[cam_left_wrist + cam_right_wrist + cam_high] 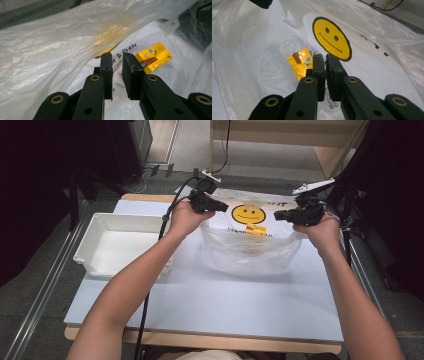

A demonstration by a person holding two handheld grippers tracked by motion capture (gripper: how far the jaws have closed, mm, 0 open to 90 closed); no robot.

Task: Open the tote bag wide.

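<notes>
Plastic smiley bag (250, 247) held open by both rims, left gripper (220, 206) and right gripper (280, 215) clamped on film; yellow packet (256, 230) already inside, bag not yet closed.

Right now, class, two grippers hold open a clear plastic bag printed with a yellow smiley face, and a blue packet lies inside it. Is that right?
Not quite: the packet is yellow, not blue, as the right gripper view shows. The rest stands: the left gripper and right gripper hold open the clear plastic bag with its smiley face.

near half of the table (210, 305) lies free (white tray (117, 245) blocks the left); plastic bag (250, 252) fills the far middle.
</notes>
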